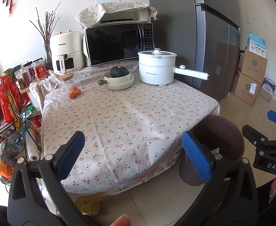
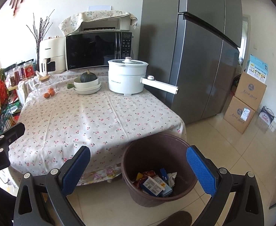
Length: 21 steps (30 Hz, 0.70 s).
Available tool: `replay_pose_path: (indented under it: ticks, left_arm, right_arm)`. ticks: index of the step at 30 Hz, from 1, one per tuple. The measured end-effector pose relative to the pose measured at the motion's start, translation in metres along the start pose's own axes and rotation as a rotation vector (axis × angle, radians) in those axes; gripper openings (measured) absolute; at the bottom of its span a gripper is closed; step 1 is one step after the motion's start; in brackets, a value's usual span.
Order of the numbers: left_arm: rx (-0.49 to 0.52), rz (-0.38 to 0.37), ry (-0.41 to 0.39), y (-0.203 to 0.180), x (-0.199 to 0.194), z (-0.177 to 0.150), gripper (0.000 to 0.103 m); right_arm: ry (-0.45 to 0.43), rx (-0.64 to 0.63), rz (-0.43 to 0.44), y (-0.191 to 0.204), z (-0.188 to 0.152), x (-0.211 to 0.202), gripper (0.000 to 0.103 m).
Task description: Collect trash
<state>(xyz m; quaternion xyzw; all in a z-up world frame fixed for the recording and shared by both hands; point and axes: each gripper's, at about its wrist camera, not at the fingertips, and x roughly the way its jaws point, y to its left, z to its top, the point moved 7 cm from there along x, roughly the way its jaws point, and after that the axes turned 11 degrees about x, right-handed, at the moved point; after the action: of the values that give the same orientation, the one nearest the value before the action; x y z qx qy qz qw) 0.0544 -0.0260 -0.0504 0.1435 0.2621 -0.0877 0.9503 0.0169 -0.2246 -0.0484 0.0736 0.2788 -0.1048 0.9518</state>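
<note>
Both grippers, left (image 1: 136, 154) and right (image 2: 140, 166), hang with jaws wide, empty, near the brown bin (image 2: 126, 162) of seemingly mixed wrappers (image 2: 154, 183).

The left gripper (image 1: 136, 150) hangs with its blue-padded jaws spread wide and nothing between them, over the near edge of the table (image 1: 130, 113) in its cherry-print cloth. At two o'clock from it the brown trash bin (image 1: 218, 137) stands on the floor just beside the table's corner, and the right gripper (image 1: 265, 130) pokes in from three o'clock. Toward twelve o'clock sit a white electric pot (image 1: 156, 67), a green squash (image 1: 119, 71) in stacked bowls (image 1: 119, 82), and three small oranges (image 1: 74, 92) beside a glass jar (image 1: 67, 84).
</note>
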Motion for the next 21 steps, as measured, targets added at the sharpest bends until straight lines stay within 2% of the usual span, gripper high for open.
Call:
replay_pose_path:
  ticks: [21]
  left_arm:
    - [0.003, -0.015, -0.002, -0.0068, -0.0037, 0.0013, 0.103]
  right_arm:
    - [0.008, 0.019, 0.005, -0.0064, -0.0002, 0.0002, 0.103]
